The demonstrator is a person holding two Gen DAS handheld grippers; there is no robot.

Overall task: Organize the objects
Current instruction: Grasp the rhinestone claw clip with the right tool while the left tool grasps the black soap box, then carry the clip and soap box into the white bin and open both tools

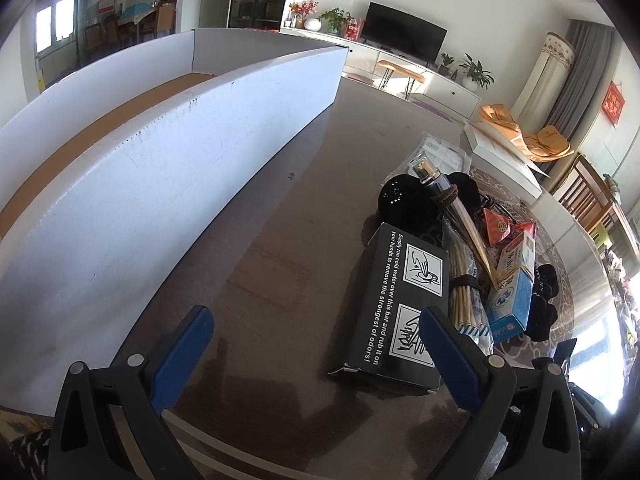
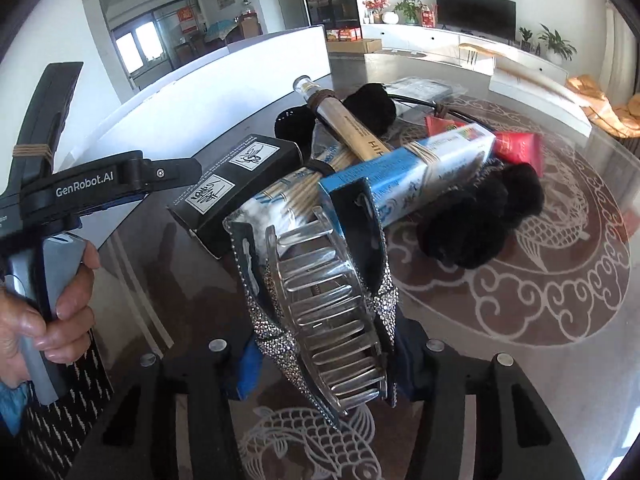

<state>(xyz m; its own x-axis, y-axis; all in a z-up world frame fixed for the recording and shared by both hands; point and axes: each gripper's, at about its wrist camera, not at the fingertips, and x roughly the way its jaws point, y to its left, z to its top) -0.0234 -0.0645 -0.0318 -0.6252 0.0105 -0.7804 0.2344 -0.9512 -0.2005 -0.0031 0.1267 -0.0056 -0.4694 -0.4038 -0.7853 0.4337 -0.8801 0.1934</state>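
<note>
My right gripper [image 2: 320, 344] is shut on a rhinestone hair claw clip [image 2: 332, 320] with clear teeth, held above the glass table. Behind it lies a pile: a black soap-bar box [image 2: 236, 184], a bundle of wooden sticks [image 2: 304, 192], a blue-white carton [image 2: 416, 172], a bottle [image 2: 340, 120], red packets [image 2: 516, 148] and black fluffy hair ties [image 2: 480, 216]. My left gripper [image 1: 316, 344] is open and empty, low over the table, its right finger by the black box [image 1: 400, 300]. The long white cardboard box [image 1: 160, 168] stands to its left.
The left gripper and the hand holding it show at the left of the right wrist view [image 2: 60, 208]. A clear packet [image 1: 436, 152] and a flat white box [image 1: 504, 152] lie beyond the pile. The table's near edge runs under both grippers.
</note>
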